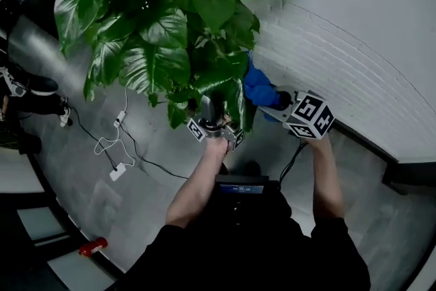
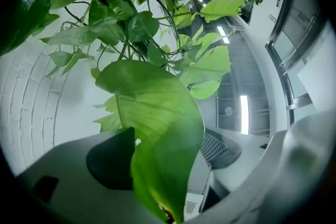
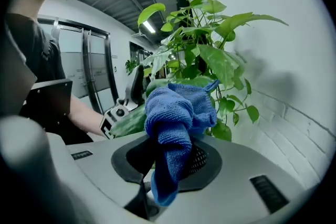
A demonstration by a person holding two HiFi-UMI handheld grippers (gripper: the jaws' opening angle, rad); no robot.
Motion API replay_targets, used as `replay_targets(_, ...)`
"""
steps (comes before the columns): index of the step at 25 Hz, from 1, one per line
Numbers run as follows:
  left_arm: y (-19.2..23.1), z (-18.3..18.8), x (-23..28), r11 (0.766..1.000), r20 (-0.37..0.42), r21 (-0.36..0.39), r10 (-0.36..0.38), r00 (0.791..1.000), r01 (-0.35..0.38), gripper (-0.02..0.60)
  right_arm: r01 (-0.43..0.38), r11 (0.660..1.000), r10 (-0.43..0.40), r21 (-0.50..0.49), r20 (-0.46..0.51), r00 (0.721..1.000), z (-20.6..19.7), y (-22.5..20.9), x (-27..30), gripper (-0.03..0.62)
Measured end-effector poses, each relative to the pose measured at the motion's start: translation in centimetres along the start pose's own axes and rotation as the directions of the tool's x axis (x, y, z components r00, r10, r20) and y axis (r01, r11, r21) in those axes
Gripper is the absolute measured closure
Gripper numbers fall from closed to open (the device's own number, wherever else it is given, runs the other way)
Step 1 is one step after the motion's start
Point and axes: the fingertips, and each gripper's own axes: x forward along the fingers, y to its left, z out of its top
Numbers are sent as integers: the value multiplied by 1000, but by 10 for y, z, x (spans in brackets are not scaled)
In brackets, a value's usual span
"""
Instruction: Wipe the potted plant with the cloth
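Observation:
The potted plant (image 1: 163, 17) spreads large green leaves across the top of the head view; its pot is hidden. My left gripper (image 1: 216, 120) sits under the foliage, jaws closed on the tip of a long hanging leaf (image 1: 235, 102). In the left gripper view that leaf (image 2: 157, 123) runs down between the two pads of the left gripper (image 2: 168, 170). My right gripper (image 1: 276, 100) is shut on a bunched blue cloth (image 1: 259, 88), which touches the leaf's right side. The cloth (image 3: 178, 113) bulges above the right gripper (image 3: 173, 152), with the plant (image 3: 210, 50) behind it.
A white brick wall (image 1: 327, 58) stands close behind and right of the plant. White cables and a power strip (image 1: 117, 170) lie on the grey floor at left, with a red object (image 1: 92, 247) nearer me. Someone's shoes (image 1: 37, 85) are at the far left.

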Motion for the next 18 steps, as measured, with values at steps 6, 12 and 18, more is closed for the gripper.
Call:
replay_targets(6,1,-19,-2,995,-88,63,80,993,-75,184,10,996,-14,88,41,999,-36,16,-49,487)
replay_targets(12,-6,-42,-7,995,-135,47,92,987,-86,183,268,953,-290,141,173,941,-4,-18,-139,487)
replay_targets(18,-7,-61,-5,993,-171,78,100,980,-88,183,299,940,-246,-163,281,928,105,9,-122,487)
